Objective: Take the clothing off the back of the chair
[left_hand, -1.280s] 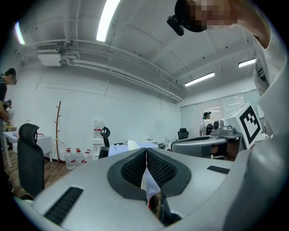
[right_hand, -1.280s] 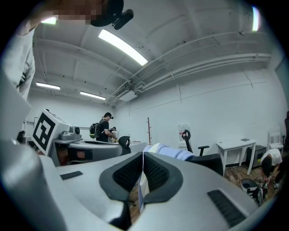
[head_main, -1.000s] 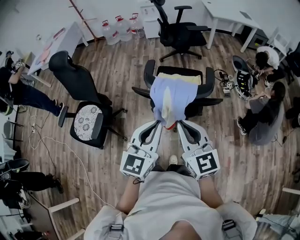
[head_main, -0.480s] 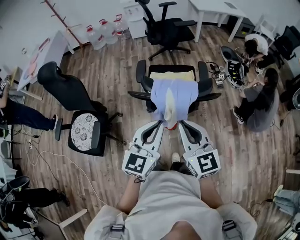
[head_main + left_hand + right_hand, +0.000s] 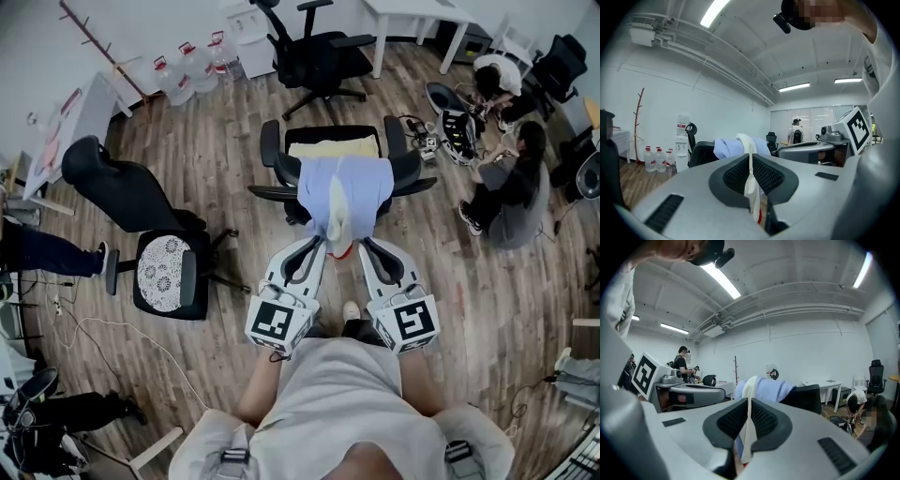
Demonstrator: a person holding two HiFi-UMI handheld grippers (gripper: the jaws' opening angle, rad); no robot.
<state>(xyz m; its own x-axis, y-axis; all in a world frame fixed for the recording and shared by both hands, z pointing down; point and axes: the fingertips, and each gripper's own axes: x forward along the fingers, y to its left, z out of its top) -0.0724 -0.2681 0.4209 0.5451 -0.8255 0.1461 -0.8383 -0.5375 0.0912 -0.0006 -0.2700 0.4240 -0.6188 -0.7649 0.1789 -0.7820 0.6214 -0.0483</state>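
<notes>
A light blue garment with a cream inner part hangs over the back of a black office chair in the middle of the head view. My left gripper and right gripper meet its lower edge side by side. In the left gripper view the left gripper is shut on a cream fold of the garment. In the right gripper view the right gripper is likewise shut on the cream fold, with the blue cloth draped ahead. A yellowish cloth lies on the seat.
A black chair with a lace cushion stands to the left, and another black chair stands behind. Water bottles line the back wall. People sit on the floor at the right near gear. A white cable trails over the wooden floor.
The head view has swung, so the room slid up and left in the picture. Both grippers keep their hold on the garment's lower edge; it still hangs on the chair back.
</notes>
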